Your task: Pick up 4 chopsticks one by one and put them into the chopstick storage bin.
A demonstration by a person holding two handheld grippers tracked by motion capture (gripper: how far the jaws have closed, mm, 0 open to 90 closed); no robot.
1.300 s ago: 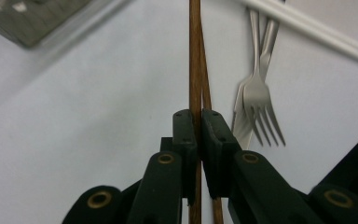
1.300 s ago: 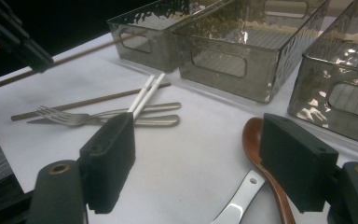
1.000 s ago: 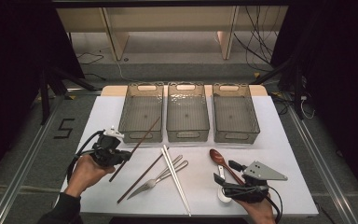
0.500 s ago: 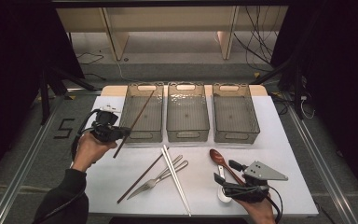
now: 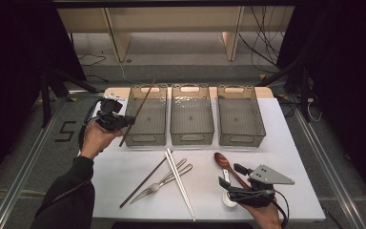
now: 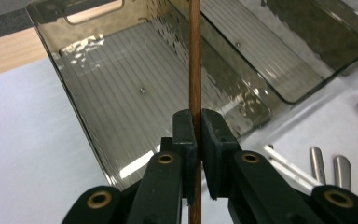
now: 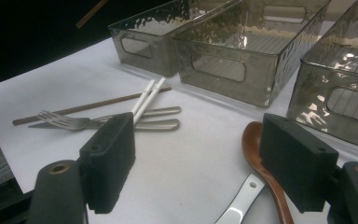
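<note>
One brown chopstick [image 5: 137, 112] lifted, everything else unsorted.

Left of the middle bin [image 5: 192, 114], the left gripper [image 6: 196, 140] pinches that chopstick tight, slanted over the empty left bin [image 5: 147, 116]. Below the middle bin lie its twin [image 5: 143, 182], the white chopsticks [image 5: 179, 183] and a fork [image 5: 164, 182]. Lower right, the right gripper [image 7: 196, 163] stands wide open, holding nothing, over the wooden spoon [image 7: 261, 163].

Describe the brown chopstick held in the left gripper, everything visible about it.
The brown chopstick is a thin, straight, wood-like stick. The left gripper clamps it between its black pads partway along its length, so it hangs in the air, slanting over the near left corner of the leftmost clear bin. Its upper end reaches past the bin's far rim. Nothing else touches it.
</note>
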